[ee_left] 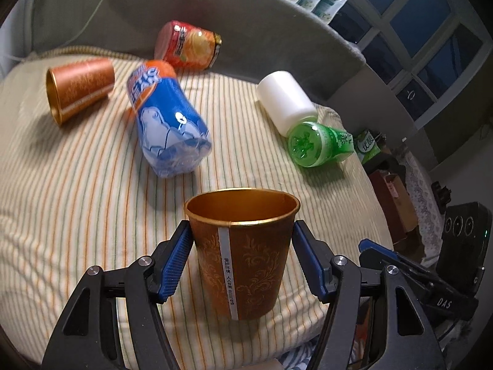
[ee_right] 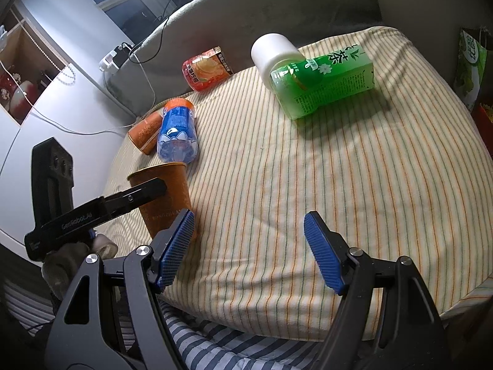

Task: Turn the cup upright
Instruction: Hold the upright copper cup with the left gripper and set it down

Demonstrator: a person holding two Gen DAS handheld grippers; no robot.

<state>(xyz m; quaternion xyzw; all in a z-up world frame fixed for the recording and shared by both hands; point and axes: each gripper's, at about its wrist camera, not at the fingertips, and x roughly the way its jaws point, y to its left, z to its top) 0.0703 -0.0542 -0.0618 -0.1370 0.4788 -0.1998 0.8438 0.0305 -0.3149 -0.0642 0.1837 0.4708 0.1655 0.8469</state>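
Note:
A brown paper cup (ee_left: 242, 252) with a gold inside stands upright on the striped cushion, mouth up. My left gripper (ee_left: 242, 262) is open around it; the left pad touches or nearly touches the cup, the right pad stands a little off. The cup also shows in the right wrist view (ee_right: 166, 194), with the left gripper's finger across it. A second brown cup (ee_left: 80, 88) lies on its side at the far left, also in the right wrist view (ee_right: 144, 134). My right gripper (ee_right: 248, 251) is open and empty over the cushion's near edge.
On the striped cushion (ee_left: 77, 185) lie a blue bottle (ee_left: 168, 117), a red-orange snack can (ee_left: 186, 44), a white cup (ee_left: 283, 100) and a green tea bottle (ee_left: 317, 143). A grey padded backrest (ee_left: 246, 24) curves behind. The cushion's right edge drops to floor clutter.

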